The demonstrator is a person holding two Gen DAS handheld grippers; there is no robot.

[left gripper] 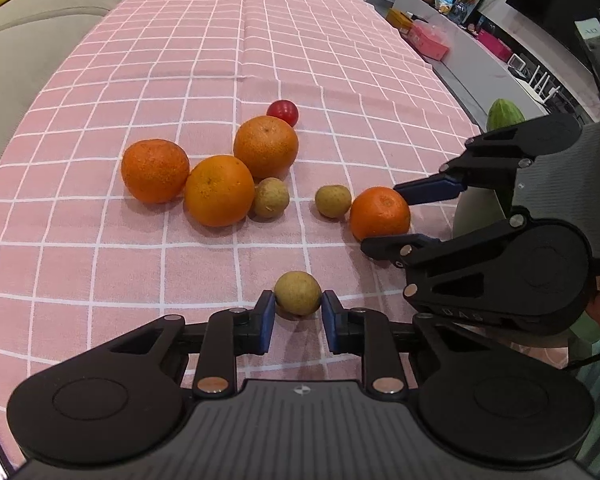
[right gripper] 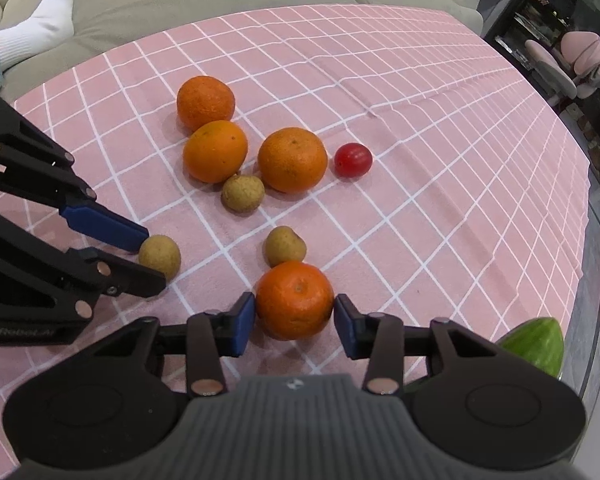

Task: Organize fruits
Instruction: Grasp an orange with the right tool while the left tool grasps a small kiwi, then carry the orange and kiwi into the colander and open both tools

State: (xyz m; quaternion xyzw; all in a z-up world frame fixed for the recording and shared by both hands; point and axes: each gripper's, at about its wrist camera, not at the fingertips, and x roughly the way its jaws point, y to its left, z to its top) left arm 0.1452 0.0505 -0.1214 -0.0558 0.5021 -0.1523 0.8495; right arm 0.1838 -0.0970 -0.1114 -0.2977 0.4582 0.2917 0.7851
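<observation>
On the pink checked tablecloth [left gripper: 140,280] lie three oranges in a cluster [left gripper: 219,190], a red cherry tomato [left gripper: 283,112] behind them, and two small tan longans [left gripper: 271,197] [left gripper: 333,200]. My left gripper [left gripper: 298,314] has its blue pads on both sides of a third longan [left gripper: 298,293], touching it. My right gripper [right gripper: 294,318] has its pads against both sides of a fourth orange [right gripper: 295,300]; it also shows in the left wrist view [left gripper: 379,213]. The left gripper shows in the right wrist view [right gripper: 148,258] at the longan [right gripper: 160,256].
A green cucumber-like fruit [right gripper: 538,346] lies at the table's right edge. A grey sofa [right gripper: 180,0] with a socked foot [right gripper: 40,20] runs along the far side. Shelves with boxes and a plant [left gripper: 440,20] stand beyond the table.
</observation>
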